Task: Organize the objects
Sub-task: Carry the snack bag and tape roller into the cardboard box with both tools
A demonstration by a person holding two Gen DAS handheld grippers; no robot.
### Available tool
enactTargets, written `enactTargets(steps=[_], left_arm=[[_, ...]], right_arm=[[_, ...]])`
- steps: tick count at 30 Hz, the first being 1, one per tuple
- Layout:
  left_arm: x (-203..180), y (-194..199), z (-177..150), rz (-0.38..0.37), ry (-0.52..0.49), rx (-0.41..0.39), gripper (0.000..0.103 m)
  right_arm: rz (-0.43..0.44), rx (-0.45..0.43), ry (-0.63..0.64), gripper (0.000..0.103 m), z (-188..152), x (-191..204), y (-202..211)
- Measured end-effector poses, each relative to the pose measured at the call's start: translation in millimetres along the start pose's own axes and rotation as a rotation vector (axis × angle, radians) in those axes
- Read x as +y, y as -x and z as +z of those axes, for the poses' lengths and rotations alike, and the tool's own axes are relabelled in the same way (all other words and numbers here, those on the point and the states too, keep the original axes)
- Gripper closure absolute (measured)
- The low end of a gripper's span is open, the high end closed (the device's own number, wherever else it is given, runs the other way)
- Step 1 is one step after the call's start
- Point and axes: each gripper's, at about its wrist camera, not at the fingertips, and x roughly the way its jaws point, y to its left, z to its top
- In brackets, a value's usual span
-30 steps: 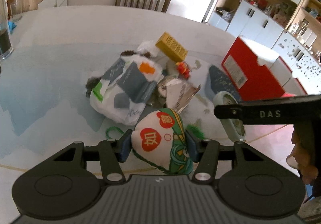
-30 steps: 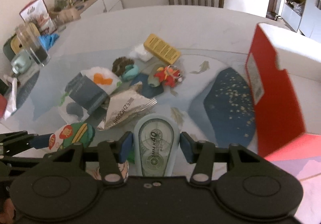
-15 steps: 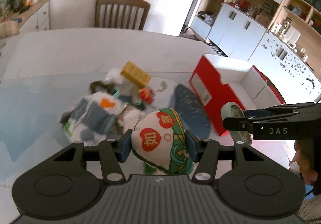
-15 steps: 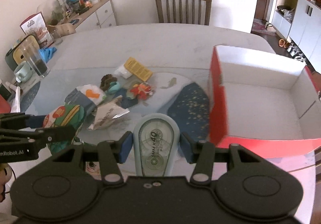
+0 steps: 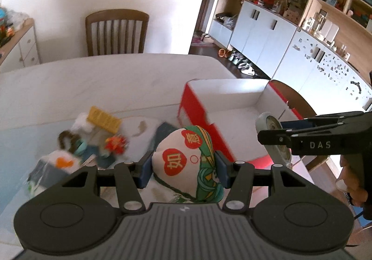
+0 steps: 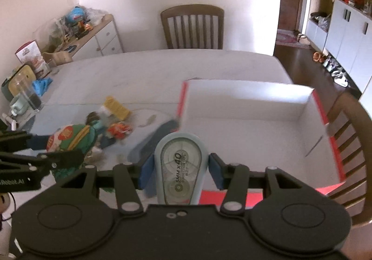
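My left gripper (image 5: 183,168) is shut on a white, red and green fabric pouch (image 5: 188,157), held above the table near the left wall of the red box (image 5: 193,106). In the right wrist view my right gripper (image 6: 180,170) is shut on a pale blue correction tape dispenser (image 6: 180,167), lifted over the box's (image 6: 334,143) near edge. The box is open and white inside. Each gripper shows in the other's view: the right gripper (image 5: 274,141) with the tape dispenser (image 5: 270,125) at the right edge, the left gripper (image 6: 53,148) with the pouch (image 6: 69,137) at the left edge.
A heap of small items lies on the table left of the box: a yellow box (image 6: 116,107), a red toy (image 6: 119,130), a white packet (image 5: 53,164). A glass (image 6: 28,94) and mug stand far left. Wooden chairs (image 6: 193,27) stand behind and at the right.
Both grippers have risen and travelled right with their loads. The heap now lies lower left, and the red box's open inside has come into full view.
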Motion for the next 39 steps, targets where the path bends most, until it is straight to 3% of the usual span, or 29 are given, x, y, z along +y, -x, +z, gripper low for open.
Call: enactTargets(steps=[11,18,30,39], left_arm=[[-76,-48,66,-0.017,-0.062,-0.030,0.049],[-119,-91,87,-0.024,-0.113,-0.005,0.049],[-127,-182,77,0.027,-0.108,0.134,0.049],[-122,-232,66,0.057,-0.123,0.271,0.048]], right_arm=[[-0.055,-0.017,-0.001,0.053,17,-85,-5],[-0.082,0.000,0.003,0.053,21,-124,-21],[-0.057,0.065,0.065,0.053,19,-149,-67],[-0.019,0.169,0.113,0.053,6,-148,-101]])
